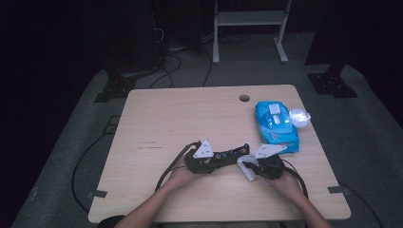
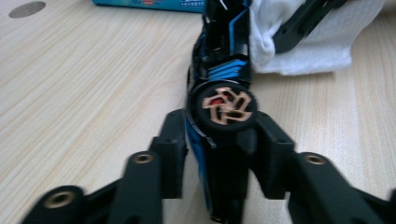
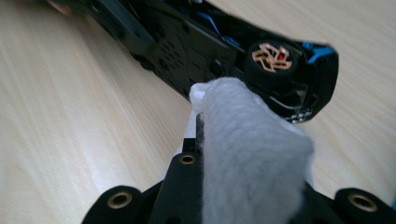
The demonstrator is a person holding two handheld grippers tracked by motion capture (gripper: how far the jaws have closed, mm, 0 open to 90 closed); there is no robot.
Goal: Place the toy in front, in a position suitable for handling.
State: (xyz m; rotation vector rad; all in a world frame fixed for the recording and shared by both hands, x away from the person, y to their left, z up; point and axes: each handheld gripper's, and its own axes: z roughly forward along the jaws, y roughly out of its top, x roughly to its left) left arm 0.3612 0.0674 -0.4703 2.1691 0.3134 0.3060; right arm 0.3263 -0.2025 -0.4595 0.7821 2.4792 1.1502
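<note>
- Near the front middle of the counter (image 1: pixel 157 123) lies a black and blue toy car (image 1: pixel 230 154), on its side; its long way runs left to right, from one hand toward the other.
- Left tool (image 2: pixel 219 140) has squeezed shut on one end of the car, by a wheel (image 2: pixel 228 106).
- Right tool (image 1: pixel 254 168) is clamped on a white wipe (image 3: pixel 252 158); the wipe touches the car's underside by the far end, so this hand is the one to rub along the car.
</note>
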